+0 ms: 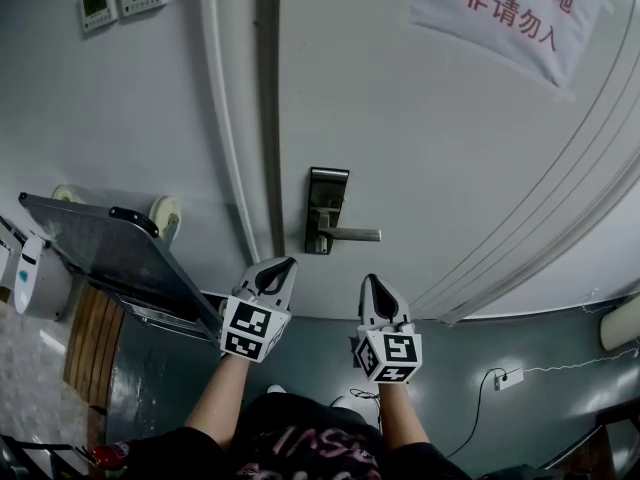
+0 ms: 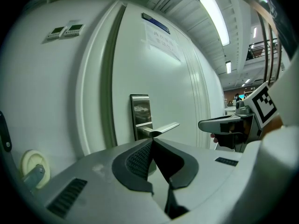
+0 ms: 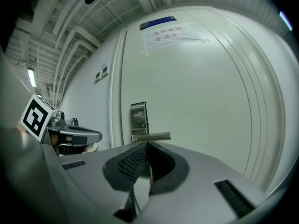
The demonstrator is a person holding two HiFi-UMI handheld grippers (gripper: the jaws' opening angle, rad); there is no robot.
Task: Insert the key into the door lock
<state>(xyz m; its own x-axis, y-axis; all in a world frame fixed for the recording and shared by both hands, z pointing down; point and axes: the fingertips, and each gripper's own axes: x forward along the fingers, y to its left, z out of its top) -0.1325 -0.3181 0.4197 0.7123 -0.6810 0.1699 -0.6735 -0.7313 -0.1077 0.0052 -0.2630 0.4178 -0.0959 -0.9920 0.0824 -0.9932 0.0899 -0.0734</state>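
Here, both grippers sit just below the door lock.
Head view: the left gripper (image 1: 283, 266) and right gripper (image 1: 371, 282) point at the door (image 1: 450, 148), with the lock (image 1: 327, 193) just beyond, between them. Left gripper view: jaws closed, gripping nothing. Right gripper view: jaws closed tip to tip, lock straight ahead.

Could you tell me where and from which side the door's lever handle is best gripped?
Grip the lever handle near its free right end, away from the lock plate. It lies level and stands out from the door, so probably bring the right tool straight in from the front, one jaw above and one below. Its jaws are shut and must open first.
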